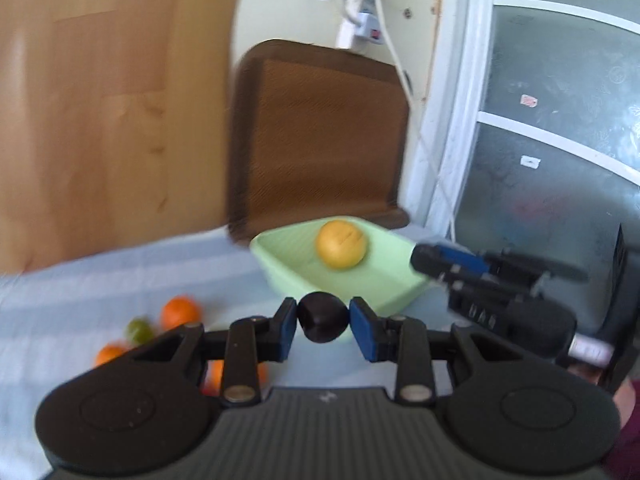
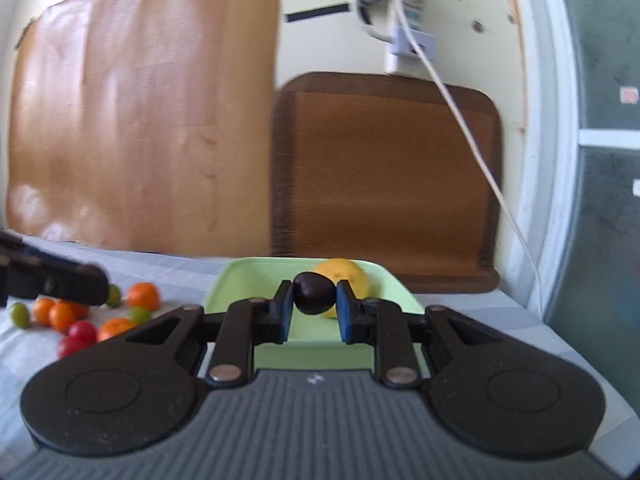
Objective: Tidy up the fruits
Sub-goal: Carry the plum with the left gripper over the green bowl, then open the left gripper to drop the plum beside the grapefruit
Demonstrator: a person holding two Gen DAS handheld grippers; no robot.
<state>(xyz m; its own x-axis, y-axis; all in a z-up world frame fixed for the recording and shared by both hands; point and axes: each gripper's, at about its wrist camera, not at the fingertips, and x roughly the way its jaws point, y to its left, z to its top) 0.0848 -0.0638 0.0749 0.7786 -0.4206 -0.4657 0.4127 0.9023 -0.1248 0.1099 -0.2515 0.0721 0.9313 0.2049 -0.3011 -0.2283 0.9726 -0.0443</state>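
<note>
My left gripper (image 1: 323, 319) is shut on a dark purple plum (image 1: 322, 317), held just in front of the pale green tray (image 1: 280, 264). A yellow-orange fruit (image 1: 341, 244) lies in the tray. My right gripper (image 2: 312, 300) is shut on another dark plum (image 2: 313, 293) over the near part of the green tray (image 2: 236, 280), with the yellow fruit (image 2: 352, 276) behind it. Each gripper shows in the other's view: the right one (image 1: 432, 264) at right, the left one (image 2: 94, 288) at left.
Loose oranges (image 2: 143, 295), green fruits (image 2: 138, 313) and red fruits (image 2: 82, 332) lie on the light cloth to the left of the tray; some show in the left wrist view (image 1: 180, 312). A brown mat (image 2: 384, 180) leans on the wall behind. A white cable (image 2: 472, 140) hangs down.
</note>
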